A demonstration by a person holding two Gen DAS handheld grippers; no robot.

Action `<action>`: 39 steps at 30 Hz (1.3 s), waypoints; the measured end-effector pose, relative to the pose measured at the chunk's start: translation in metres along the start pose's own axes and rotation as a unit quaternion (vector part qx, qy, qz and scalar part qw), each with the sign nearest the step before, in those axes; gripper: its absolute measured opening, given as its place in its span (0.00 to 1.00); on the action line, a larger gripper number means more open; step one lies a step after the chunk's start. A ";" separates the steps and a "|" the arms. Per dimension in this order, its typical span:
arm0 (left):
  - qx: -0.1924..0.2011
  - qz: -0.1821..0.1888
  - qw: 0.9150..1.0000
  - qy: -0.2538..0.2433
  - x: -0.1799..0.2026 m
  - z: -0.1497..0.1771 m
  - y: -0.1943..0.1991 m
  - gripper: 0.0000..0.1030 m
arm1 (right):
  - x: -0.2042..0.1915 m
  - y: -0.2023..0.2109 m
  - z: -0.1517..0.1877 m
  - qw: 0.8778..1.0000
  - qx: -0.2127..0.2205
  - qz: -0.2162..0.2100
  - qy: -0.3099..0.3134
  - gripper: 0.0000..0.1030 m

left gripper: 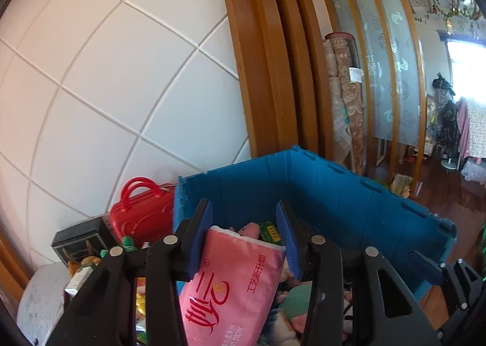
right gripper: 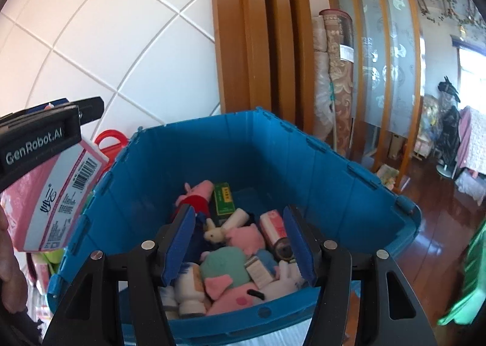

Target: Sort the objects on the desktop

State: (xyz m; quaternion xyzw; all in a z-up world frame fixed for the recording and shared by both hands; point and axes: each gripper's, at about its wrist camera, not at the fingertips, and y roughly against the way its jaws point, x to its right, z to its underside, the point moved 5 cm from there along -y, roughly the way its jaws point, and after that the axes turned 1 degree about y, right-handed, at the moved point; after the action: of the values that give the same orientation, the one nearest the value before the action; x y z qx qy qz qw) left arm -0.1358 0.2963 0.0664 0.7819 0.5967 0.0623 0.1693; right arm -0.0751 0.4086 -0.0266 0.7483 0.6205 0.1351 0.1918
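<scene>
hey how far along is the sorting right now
Done, apparently: plush toys and small boxes already lie in the blue bin. In hand: the left tool grips a pink tissue pack above the bin; the right tool is open, holding nothing. Left: the red case and clutter beside the bin.

Tissue pack [left gripper: 231, 288]: lower end cut off at the frame's bottom, between the left tongs' arms.
Toys [right gripper: 224, 267] in the bin [right gripper: 334, 169]: partly hidden behind the right tongs' pads.
Items left of the left tongs [left gripper: 82, 270]: jumbled, unidentifiable.
</scene>
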 end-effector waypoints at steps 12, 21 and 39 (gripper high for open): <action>-0.156 0.008 0.988 0.003 0.029 0.070 -0.035 0.37 | 0.033 -0.040 0.000 0.999 -0.040 0.020 0.007 0.62; -0.174 -0.001 0.985 0.017 0.021 0.087 -0.036 0.39 | 0.026 -0.043 -0.004 0.999 -0.028 0.011 0.027 0.73; -0.110 -0.013 0.992 0.059 -0.075 0.093 0.031 0.77 | -0.025 -0.001 -0.027 0.999 0.017 -0.001 0.043 1.00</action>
State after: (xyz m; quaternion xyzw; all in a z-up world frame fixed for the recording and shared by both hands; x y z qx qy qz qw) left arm -0.1005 0.1994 -0.0021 0.7458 0.6053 0.1714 0.2191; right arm -0.0931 0.3872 -0.0021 0.7445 0.6310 0.1559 0.1524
